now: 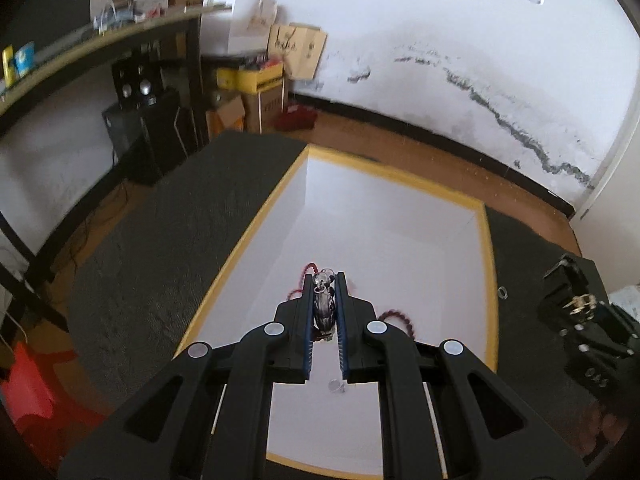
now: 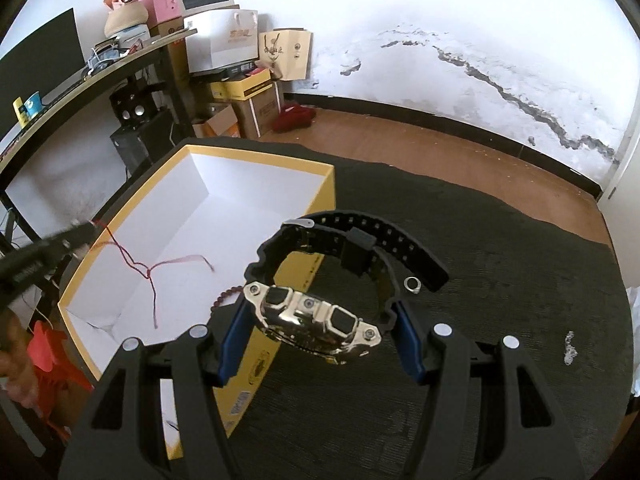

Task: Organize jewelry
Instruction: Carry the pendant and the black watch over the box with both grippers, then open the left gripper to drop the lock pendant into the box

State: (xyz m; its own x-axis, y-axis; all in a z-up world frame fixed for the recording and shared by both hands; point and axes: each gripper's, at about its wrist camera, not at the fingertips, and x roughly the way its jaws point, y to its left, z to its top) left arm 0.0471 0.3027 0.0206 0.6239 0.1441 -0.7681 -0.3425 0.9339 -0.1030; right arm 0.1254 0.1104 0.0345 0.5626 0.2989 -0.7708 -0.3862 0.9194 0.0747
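1. My left gripper [image 1: 325, 280] hung over the open yellow box [image 1: 486, 240], its jaws drawn narrow around a dark, glossy pendant [image 1: 324, 306] pinched between the blue pads [image 1: 307, 320].
2. A thin red cord [image 2: 132, 260] trailed from that pendant; in the right wrist view it dangled from the left gripper [image 2: 86, 230] down over the box's white interior.
3. A string of dark red beads [image 1: 398, 316] lay on the box floor just beside the left jaws, and a small clear piece [image 1: 334, 385] lay on the floor beneath them; I could not tell what it was.
4. My right gripper [image 2: 320, 320] held its jaws wide, closed on a black watch [image 2: 316, 316] by the sides of its gold-toned case, the face tilted downward.
5. The watch's black strap [image 2: 380, 232] curved up and forward in a loop, clear of the counter [image 2: 500, 260].
6. The watch hung above the dark counter cloth, just beside the box's yellow outer wall [image 2: 308, 272].
7. A small silver ring [image 2: 412, 284] lay on the cloth near the strap's end, outside the box.
8. In the left wrist view the right gripper [image 1: 580, 308] showed at the right edge, beside the box.
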